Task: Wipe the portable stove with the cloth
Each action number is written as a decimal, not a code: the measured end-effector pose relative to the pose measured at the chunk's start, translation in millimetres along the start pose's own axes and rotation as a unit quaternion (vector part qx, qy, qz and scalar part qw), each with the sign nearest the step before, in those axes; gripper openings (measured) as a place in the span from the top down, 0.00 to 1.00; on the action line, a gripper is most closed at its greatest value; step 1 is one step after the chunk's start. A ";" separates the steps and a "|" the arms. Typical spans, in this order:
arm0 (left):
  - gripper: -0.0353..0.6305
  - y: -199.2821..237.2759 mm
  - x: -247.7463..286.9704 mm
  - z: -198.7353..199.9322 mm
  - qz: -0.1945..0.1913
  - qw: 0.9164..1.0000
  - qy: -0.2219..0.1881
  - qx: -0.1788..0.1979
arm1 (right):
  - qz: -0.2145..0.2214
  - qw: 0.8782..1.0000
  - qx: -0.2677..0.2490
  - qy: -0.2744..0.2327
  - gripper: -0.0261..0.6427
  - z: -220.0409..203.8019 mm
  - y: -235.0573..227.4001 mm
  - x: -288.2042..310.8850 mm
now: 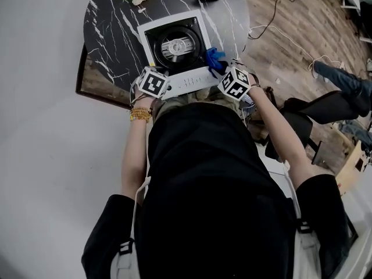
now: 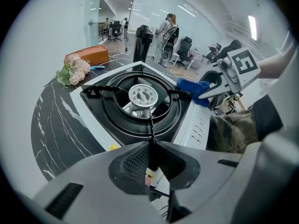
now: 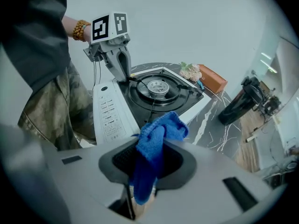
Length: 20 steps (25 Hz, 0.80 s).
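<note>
L tongs [image 2: 150,149] are shut on a thin pan-support prong [image 2: 151,125], prob. to steady the portable stove [image 1: 150,27] on the surface [image 1: 110,34]. R tongs [image 3: 150,158] pinch the blue cloth [image 3: 161,127], bunched for wiping, by the stove's near right corner. We see both grips only in the gripper views; the head view gives the layout.

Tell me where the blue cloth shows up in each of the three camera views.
Head view: blue cloth upper middle, at the portable stove's right edge.
Left gripper view: upper right, held in the right gripper.
Right gripper view: lower centre, clamped between its own jaws.
Shared landmark: the stove's round burner.
</note>
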<state>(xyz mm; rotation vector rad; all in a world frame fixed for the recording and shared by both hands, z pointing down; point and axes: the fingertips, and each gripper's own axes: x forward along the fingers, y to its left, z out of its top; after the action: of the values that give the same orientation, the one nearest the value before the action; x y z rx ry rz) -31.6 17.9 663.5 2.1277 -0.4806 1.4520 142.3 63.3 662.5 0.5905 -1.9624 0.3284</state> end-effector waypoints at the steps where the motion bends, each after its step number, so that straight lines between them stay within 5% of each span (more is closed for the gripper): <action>1: 0.88 0.4 0.5 0.7 0.001 1.000 -0.001 0.001 | -0.009 1.000 0.005 -0.001 0.84 -1.6 1.6 -0.5; 8: 0.88 1.8 2.5 -0.2 0.002 1.000 0.007 0.001 | -0.111 0.991 0.074 -0.024 0.84 -12.3 17.2 -14.7; 12: 0.88 4.1 1.3 -3.5 -0.001 1.000 0.013 0.000 | -0.087 0.996 0.030 -0.004 0.84 -17.6 48.9 -12.5; 16: 0.88 -2.1 5.8 -5.0 -0.048 0.998 0.007 -0.027 | -0.036 0.998 -0.035 0.032 0.84 -11.9 55.3 -6.0; 20: 0.88 -4.2 5.3 -4.5 -0.057 0.998 0.026 -0.015 | 0.024 0.994 -0.100 0.020 0.84 8.2 75.5 0.3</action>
<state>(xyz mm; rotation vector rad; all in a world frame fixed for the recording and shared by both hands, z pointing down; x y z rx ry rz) -30.7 23.9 668.9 2.0534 -0.3545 1.4234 95.4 123.0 661.2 0.4041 -1.9462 0.1686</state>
